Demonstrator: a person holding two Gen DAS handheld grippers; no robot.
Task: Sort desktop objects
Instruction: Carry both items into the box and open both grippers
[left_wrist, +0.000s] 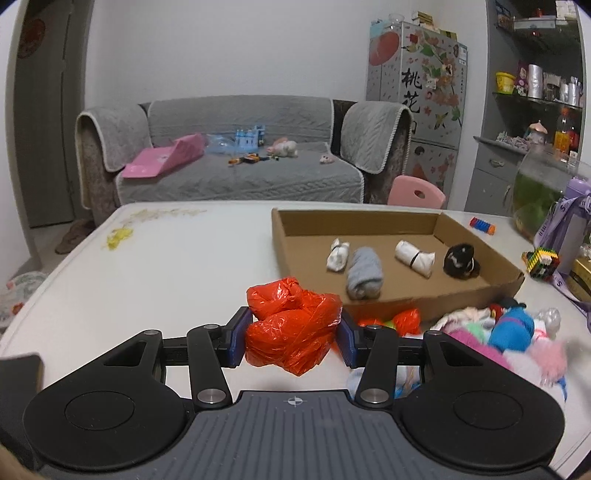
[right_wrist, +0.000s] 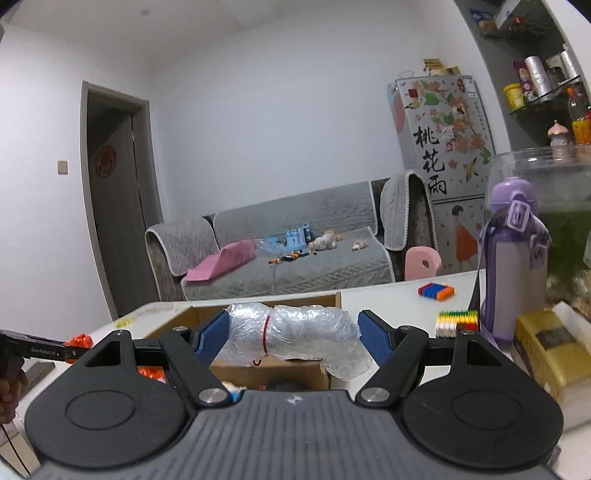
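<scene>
Both grippers are clamped on bundles. On the left gripper (left_wrist: 293, 338), the blue pads press either side of a crumpled orange-red plastic bag bundle (left_wrist: 291, 326), held clear above the white tabletop (left_wrist: 147, 266), and the tool tips somewhat downward. Nearly level, the right gripper (right_wrist: 291, 338) has its jaws set wider, with a clear plastic bag roll tied by a thin red band (right_wrist: 299, 334) lying between its pads. That roll's long axis runs crosswise from pad to pad, and its right end sags toward the near edge of the shallow brown cardboard tray (right_wrist: 266, 371).

From the left wrist view, the tray (left_wrist: 391, 306) sits on the table's right half and holds four rolled bundles: two white, one grey, one black. A heap of fluffy coloured items (left_wrist: 509, 332) lies just in front of the tray. At the table's right stand a purple water bottle (right_wrist: 513, 266) and a glass tank of green water (right_wrist: 565, 206). Beyond are a grey-covered sofa (left_wrist: 240, 158), a flower-decorated fridge (left_wrist: 417, 88) and a dark door (right_wrist: 114, 206).
</scene>
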